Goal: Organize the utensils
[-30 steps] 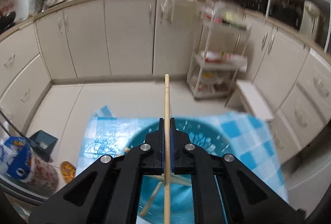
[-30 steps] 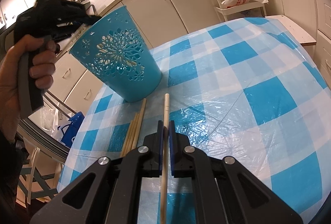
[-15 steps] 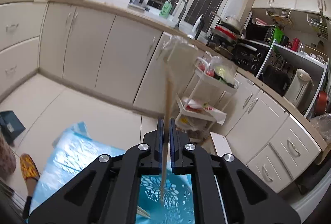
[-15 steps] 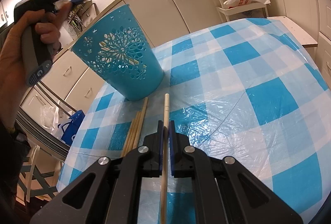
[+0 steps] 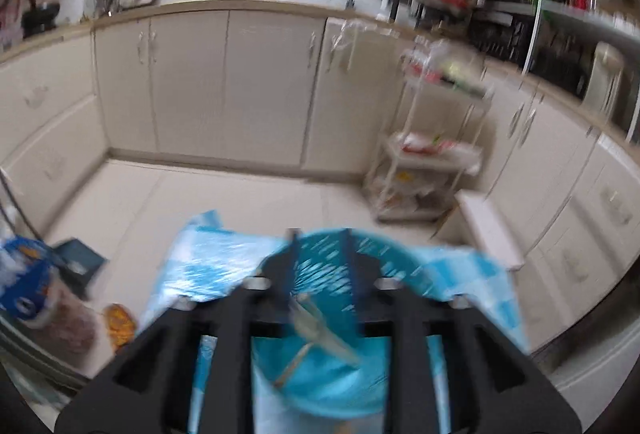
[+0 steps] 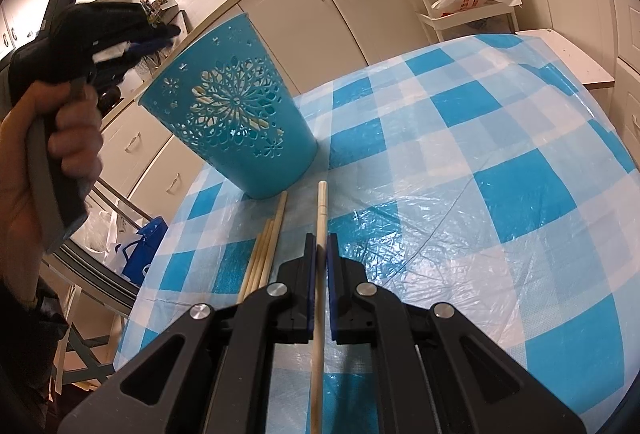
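A teal cut-out basket stands on the checked table. My left gripper hovers just over the basket's mouth; its jaws are opening and nothing is pressed between them. A blurred wooden chopstick lies loose inside the basket below. In the right wrist view a hand holds that left gripper up beside the basket's rim. My right gripper is shut on a single chopstick low over the table, pointing at the basket's foot. Several more chopsticks lie on the cloth just to its left.
A blue-and-white checked cloth under clear plastic covers the round table, whose edge falls away at the left. A white shelf cart and cream cabinets stand beyond. A blue bag sits on the floor.
The left gripper let go of its chopstick, which dropped into the basket, and its jaws now stand apart. Its view tipped back down over the basket. The right gripper has not moved.
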Demonstrator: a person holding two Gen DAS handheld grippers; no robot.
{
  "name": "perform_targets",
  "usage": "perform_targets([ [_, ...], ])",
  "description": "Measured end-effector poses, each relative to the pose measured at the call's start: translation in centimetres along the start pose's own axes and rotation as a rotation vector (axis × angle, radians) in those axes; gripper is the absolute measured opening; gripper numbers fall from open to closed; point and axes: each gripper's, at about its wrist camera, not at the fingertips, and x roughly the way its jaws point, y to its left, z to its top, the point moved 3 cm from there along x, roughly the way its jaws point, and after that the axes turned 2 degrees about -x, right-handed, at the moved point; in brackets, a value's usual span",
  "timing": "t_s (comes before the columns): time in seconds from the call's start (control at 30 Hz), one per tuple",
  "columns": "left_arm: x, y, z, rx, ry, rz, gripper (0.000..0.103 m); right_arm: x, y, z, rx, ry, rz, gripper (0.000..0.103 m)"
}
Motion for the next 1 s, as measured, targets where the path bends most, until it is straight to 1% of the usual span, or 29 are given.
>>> perform_targets([
  [0.07, -1.2, 0.3, 0.0, 0.031, -0.028, 0.054, 0.053, 0.0, 0.0, 0.0, -0.002, -0.004, -0.001, 0.006],
  [0.13, -3.0, 0.9, 0.1, 0.043, -0.070, 0.070, 0.057, -0.2, 0.0, 0.0, -0.002, -0.014, 0.001, 0.006],
  [0.2, -5.0, 1.8, -0.1, 0.041, -0.120, 0.095, 0.064, -0.5, 0.0, 0.1, -0.004, -0.029, 0.011, 0.006],
  [0.23, -6.8, 2.5, -0.6, 0.038, -0.169, 0.114, 0.067, -0.7, 0.1, 0.1, -0.006, -0.039, 0.019, 0.006],
  [0.3, -9.0, 3.5, -1.8, 0.031, -0.230, 0.137, 0.080, -1.2, 0.2, 0.2, -0.012, -0.066, 0.038, 0.006],
  [0.33, -10.2, 4.1, -3.0, 0.023, -0.268, 0.165, 0.083, -1.4, 0.2, 0.2, -0.012, -0.075, 0.043, 0.006],
  [0.37, -10.9, 4.7, -4.3, 0.016, -0.282, 0.184, 0.086, -1.7, 0.2, 0.3, -0.009, -0.086, 0.046, 0.006],
  [0.4, -11.3, 5.1, -5.1, 0.014, -0.278, 0.191, 0.086, -1.9, 0.2, 0.4, -0.005, -0.094, 0.047, 0.006],
  [0.43, -11.6, 5.6, -6.6, 0.008, -0.257, 0.203, 0.086, -2.1, 0.1, 0.4, 0.003, -0.103, 0.043, 0.006],
  [0.53, -12.2, 6.8, -9.4, -0.044, -0.188, 0.212, 0.086, -3.0, 0.0, 0.2, 0.028, -0.111, 0.039, 0.006],
  [0.6, -13.0, 7.3, -10.4, -0.064, -0.176, 0.218, 0.086, -3.9, 0.4, -0.2, 0.027, -0.115, 0.042, 0.006],
  [0.7, -14.5, 7.2, -11.5, -0.078, -0.183, 0.222, 0.089, -5.7, 1.7, -0.3, -0.002, -0.137, 0.048, 0.006],
  [0.8, -15.8, 6.5, -12.1, -0.058, -0.195, 0.226, 0.090, -7.8, 3.0, 0.1, -0.022, -0.174, 0.061, 0.006],
  [0.9, -16.6, 5.8, -12.3, -0.029, -0.199, 0.230, 0.092, -9.6, 4.4, 1.3, -0.044, -0.219, 0.072, 0.006],
  [1.0, -17.2, 5.8, -12.4, -0.031, -0.190, 0.222, 0.092, -10.8, 6.0, 2.8, -0.066, -0.261, 0.080, 0.006],
])
